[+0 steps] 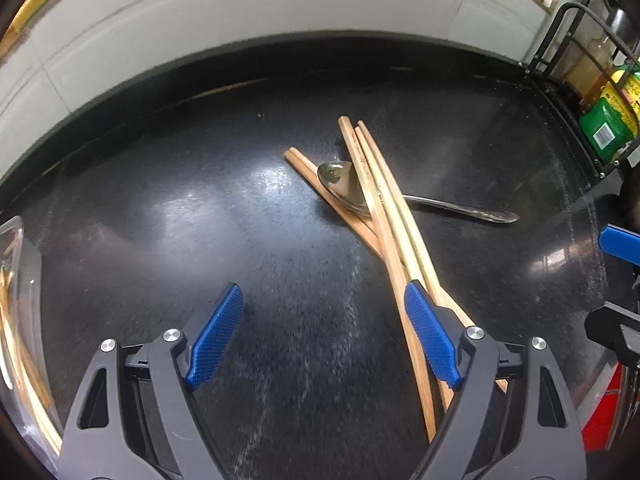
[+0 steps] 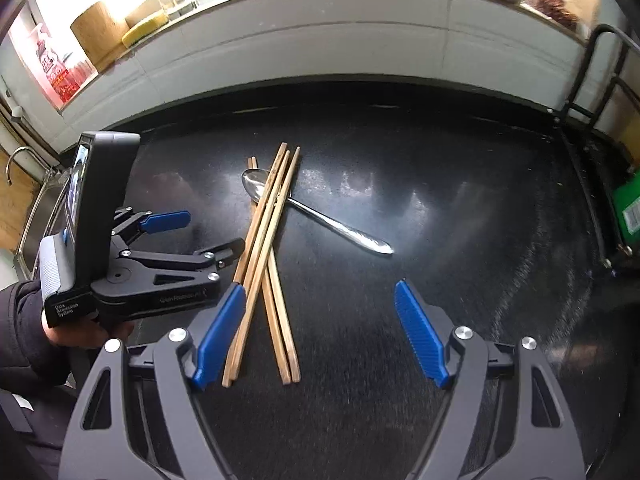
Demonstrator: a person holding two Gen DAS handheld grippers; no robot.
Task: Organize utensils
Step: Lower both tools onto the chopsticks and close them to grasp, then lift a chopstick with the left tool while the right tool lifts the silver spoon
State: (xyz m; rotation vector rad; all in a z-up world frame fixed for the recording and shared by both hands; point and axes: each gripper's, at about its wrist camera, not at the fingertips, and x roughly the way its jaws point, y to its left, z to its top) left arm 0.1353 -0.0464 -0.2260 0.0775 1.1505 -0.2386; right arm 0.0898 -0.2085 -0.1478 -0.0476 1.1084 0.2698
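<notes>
In the left wrist view, the left tongs point(image 1: 324, 332) are seen wide open and empty above the black table point(image 1: 200, 200). Their right pad lies over the near ends of the chopsticks point(image 1: 384, 216), which are crossed over the bowl of a spoon point(image 1: 344, 184). To grip well, the jaws should be shifted so that one pair lies between the pads.

In the right wrist view, the right tongs point(image 2: 320, 328) are also open, with nothing gripped. The chopsticks point(image 2: 268, 240) lie just beside the left pad, and the spoon point(image 2: 320, 212) is pinned under them. The spoon is probably better lifted only after the sticks are removed.
</notes>
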